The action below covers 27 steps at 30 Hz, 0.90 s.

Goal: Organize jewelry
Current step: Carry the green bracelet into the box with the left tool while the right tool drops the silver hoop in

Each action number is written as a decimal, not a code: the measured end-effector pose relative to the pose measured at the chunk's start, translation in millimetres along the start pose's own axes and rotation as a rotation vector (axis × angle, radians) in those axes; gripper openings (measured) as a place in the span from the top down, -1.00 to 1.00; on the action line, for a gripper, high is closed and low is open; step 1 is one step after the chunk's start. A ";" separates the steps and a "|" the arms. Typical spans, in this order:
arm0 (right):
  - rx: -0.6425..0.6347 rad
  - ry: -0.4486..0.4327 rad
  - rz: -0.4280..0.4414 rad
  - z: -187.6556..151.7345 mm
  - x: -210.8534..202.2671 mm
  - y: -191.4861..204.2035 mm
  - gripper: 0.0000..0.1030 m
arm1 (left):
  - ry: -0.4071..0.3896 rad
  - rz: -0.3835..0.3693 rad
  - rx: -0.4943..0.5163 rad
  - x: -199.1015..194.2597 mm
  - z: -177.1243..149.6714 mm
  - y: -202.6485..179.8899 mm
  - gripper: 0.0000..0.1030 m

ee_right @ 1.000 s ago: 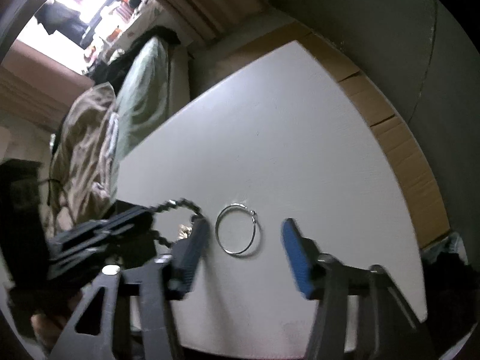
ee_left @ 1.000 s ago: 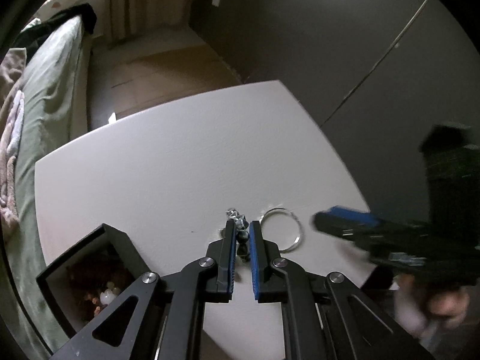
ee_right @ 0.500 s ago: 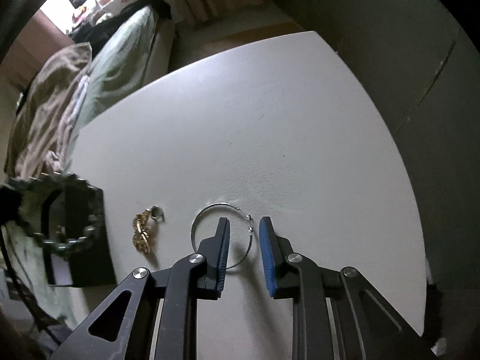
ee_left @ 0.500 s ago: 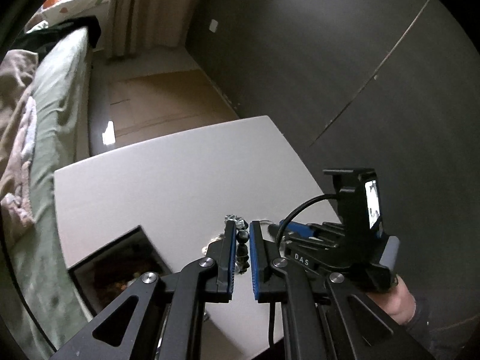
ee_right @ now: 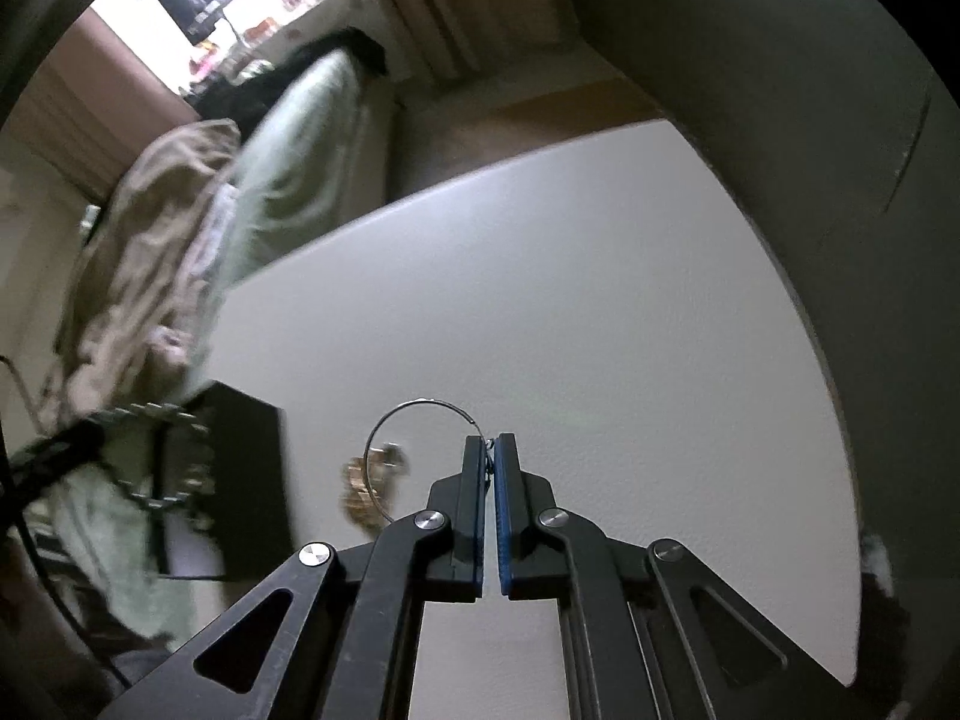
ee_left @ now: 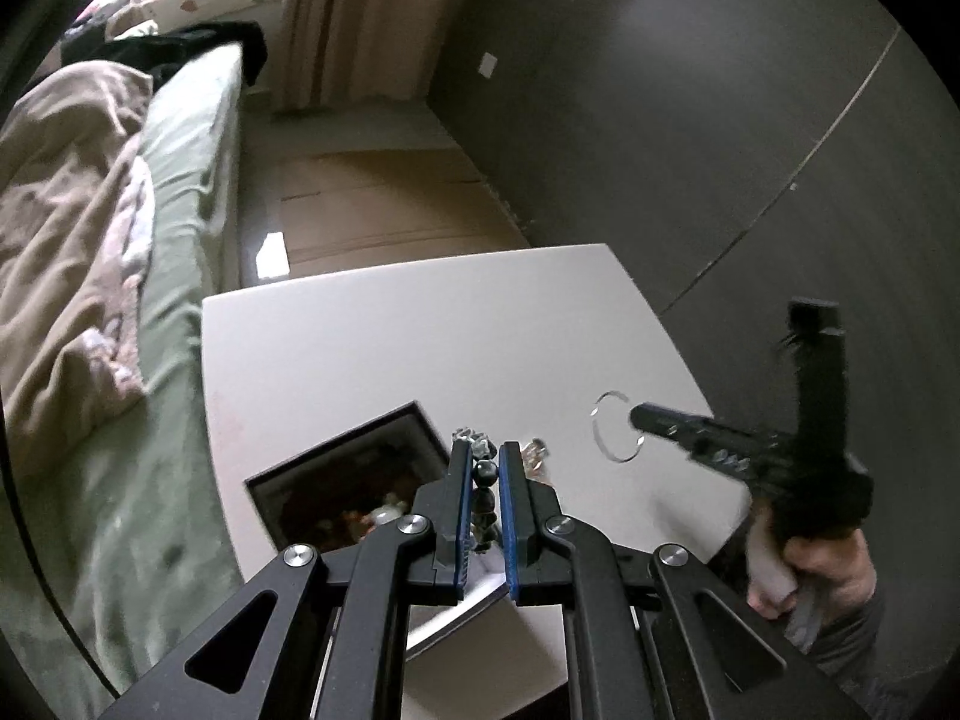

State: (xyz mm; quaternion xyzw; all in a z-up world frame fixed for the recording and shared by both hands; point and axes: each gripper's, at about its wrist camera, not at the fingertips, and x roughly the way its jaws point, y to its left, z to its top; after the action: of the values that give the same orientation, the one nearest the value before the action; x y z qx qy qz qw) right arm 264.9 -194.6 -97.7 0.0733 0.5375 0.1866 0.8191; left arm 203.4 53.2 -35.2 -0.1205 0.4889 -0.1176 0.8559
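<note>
My left gripper point(ee_left: 485, 450) is shut on a dark beaded bracelet point(ee_left: 485, 483) and holds it above the open black jewelry box point(ee_left: 336, 480) on the white table point(ee_left: 420, 336). My right gripper point(ee_right: 491, 441) is shut on the rim of a thin silver hoop point(ee_right: 384, 429), which stands lifted off the table. The hoop also shows in the left wrist view point(ee_left: 603, 435), with the right gripper point(ee_left: 645, 417) at its edge. A gold earring point(ee_right: 360, 489) lies on the table beside the box point(ee_right: 240, 480). The bracelet hangs blurred at the left of the right wrist view point(ee_right: 174, 462).
A bed with green sheet point(ee_left: 180, 228) and beige blanket point(ee_left: 66, 198) runs along the table's left side. A dark wall point(ee_left: 690, 120) stands behind and to the right. Small items lie inside the box point(ee_left: 384, 510).
My right gripper closed on the silver hoop and raised it. My left gripper carried the bracelet left, over the jewelry box.
</note>
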 end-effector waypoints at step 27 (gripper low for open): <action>-0.139 0.006 0.347 -5.3 8.3 112.1 0.91 | -0.016 0.102 -0.215 -4.2 -1.0 68.0 -0.38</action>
State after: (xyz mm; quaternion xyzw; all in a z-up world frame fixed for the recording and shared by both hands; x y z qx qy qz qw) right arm 237.5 -88.7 -71.0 0.1074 0.5051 0.3623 0.7759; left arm 206.1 118.6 -54.2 -0.1875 0.4974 -0.0197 0.8468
